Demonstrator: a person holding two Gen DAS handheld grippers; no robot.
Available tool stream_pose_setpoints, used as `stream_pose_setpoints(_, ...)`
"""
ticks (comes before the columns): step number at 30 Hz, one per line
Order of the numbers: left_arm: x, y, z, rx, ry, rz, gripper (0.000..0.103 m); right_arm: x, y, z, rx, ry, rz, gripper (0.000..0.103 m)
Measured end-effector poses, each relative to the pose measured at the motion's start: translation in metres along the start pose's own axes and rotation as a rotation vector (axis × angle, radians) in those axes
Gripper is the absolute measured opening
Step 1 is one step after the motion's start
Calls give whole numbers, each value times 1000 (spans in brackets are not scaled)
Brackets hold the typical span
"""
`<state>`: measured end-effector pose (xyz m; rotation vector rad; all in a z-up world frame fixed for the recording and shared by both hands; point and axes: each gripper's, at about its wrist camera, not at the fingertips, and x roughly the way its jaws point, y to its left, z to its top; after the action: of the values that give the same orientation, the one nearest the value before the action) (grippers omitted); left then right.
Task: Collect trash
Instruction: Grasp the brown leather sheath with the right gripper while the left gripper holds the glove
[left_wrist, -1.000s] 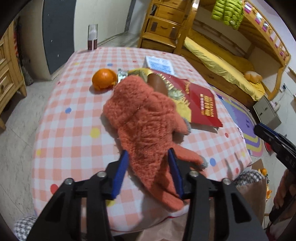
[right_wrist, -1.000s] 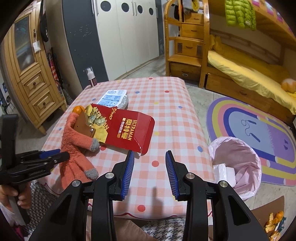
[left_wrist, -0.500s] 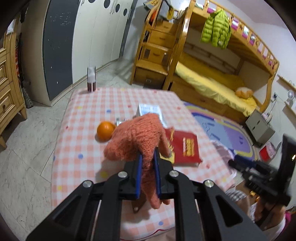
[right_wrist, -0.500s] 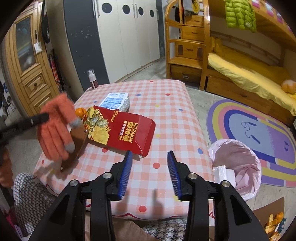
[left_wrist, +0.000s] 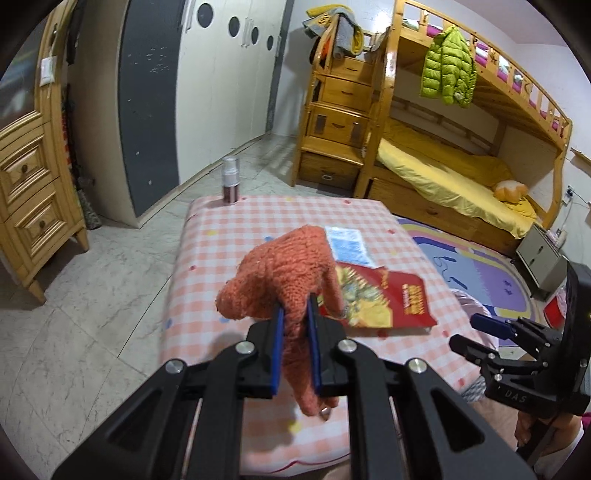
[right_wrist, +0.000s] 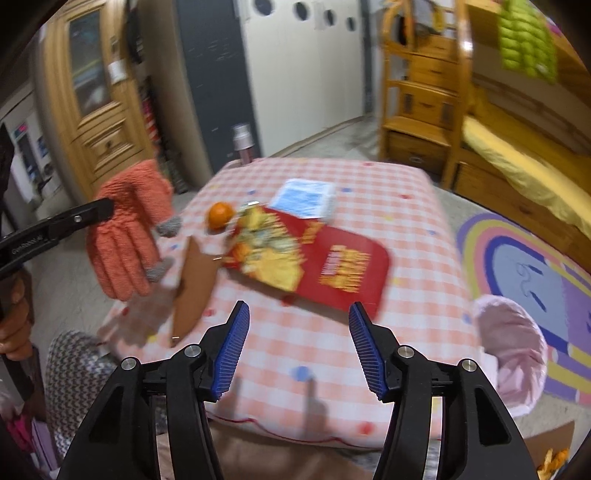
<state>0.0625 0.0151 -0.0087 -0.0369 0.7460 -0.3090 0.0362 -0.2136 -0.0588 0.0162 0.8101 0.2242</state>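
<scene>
My left gripper (left_wrist: 295, 325) is shut on an orange knitted glove (left_wrist: 280, 273) and holds it up above the checked table (left_wrist: 207, 266). The glove also shows in the right wrist view (right_wrist: 127, 229), hanging left of the table. My right gripper (right_wrist: 297, 343) is open and empty over the table's near edge. On the table lie a red snack bag (right_wrist: 332, 262) with yellow wrappers (right_wrist: 266, 251), a brown card piece (right_wrist: 194, 288), an orange (right_wrist: 220, 214) and a blue-white packet (right_wrist: 304, 197).
A bin lined with a pink bag (right_wrist: 511, 332) stands on the floor right of the table. A spray bottle (left_wrist: 230, 180) stands at the table's far corner. A bunk bed (left_wrist: 443, 177) and a wooden cabinet (left_wrist: 29, 184) flank the table.
My left gripper shut on the glove and lifted it off the table, leaving the brown card piece uncovered. My right gripper opened wider and moved slightly left.
</scene>
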Motion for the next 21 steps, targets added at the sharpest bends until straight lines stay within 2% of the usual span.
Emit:
stream_pose_setpoints(6,4,32,-21,-64,32,33,10,35,44,6,-91,55,99,57)
stream_pose_setpoints(10,11,52,-35,-109,60,26,10,63,67,11,-119,92,153,57)
stream_pose_setpoints(14,17,67,-46,-146,83,16,10,86,79,15,-121,122,166,57)
stream_pose_setpoints(21,18,80,-52,-181,75,17,10,115,87,17,-116,178,149,57)
